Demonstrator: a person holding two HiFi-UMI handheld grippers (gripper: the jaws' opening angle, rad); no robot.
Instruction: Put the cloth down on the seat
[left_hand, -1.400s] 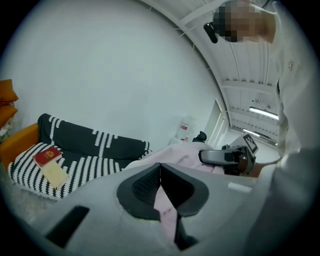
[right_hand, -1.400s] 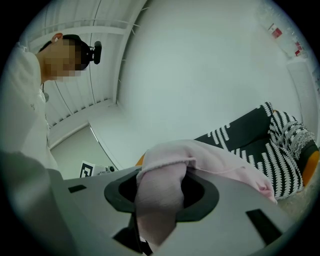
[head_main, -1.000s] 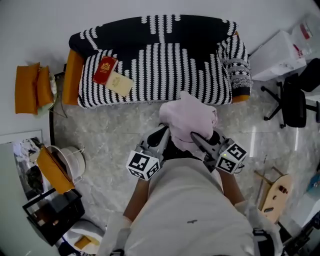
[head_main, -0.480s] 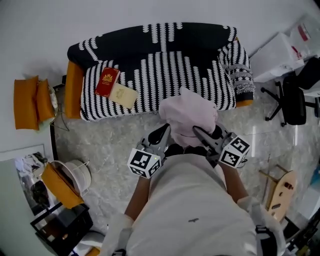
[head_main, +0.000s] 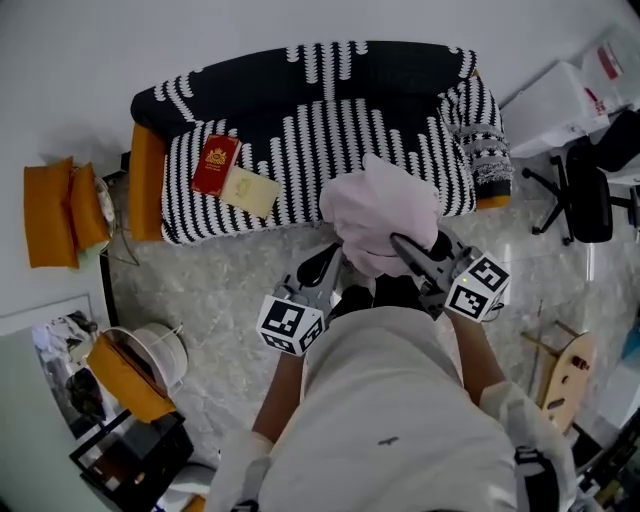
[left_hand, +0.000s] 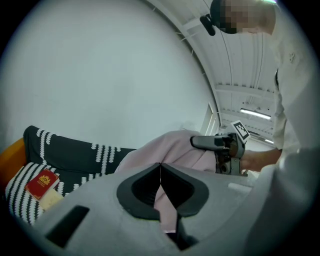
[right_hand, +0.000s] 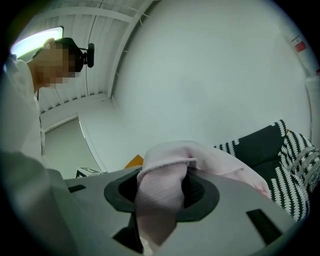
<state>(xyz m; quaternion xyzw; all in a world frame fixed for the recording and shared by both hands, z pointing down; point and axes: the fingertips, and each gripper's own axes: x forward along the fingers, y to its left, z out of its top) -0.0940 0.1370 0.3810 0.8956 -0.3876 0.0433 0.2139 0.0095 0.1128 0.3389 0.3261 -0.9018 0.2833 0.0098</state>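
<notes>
I have left gripper and right gripper jaws clamped on cloth, held at the near edge of seat; not down yet.

A lounge-like room with some office clutter: a black-and-white patterned sofa stands against a plain white wall on a marble-look floor. Orange cushions lie left of the sofa; right of it stand a black swivel chair and white boxes.
</notes>
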